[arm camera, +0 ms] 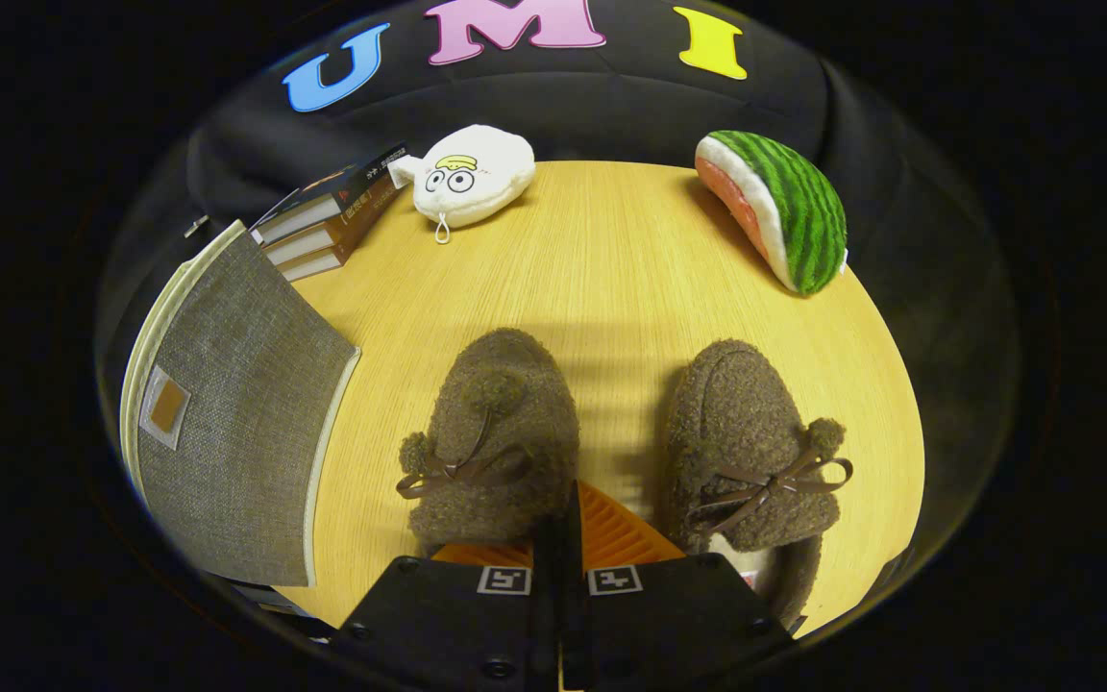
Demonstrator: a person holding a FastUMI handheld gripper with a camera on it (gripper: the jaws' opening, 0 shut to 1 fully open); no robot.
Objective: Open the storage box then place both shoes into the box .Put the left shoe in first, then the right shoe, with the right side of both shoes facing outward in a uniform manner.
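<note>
Two fuzzy brown shoes with ribbon bows and pompoms lie side by side, toes pointing away: the left shoe [496,437] just ahead of my fingers, the right shoe [750,452] beside it. My grey fabric storage box [227,423] sits left of them, its lid shut.

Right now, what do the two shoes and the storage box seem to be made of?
Both shoes look like brown fuzzy fleece, curly pile, with thin ribbon bows. The storage box seems woven grey fabric, matte, pale piping on its edges. The gripper is shut.
</note>
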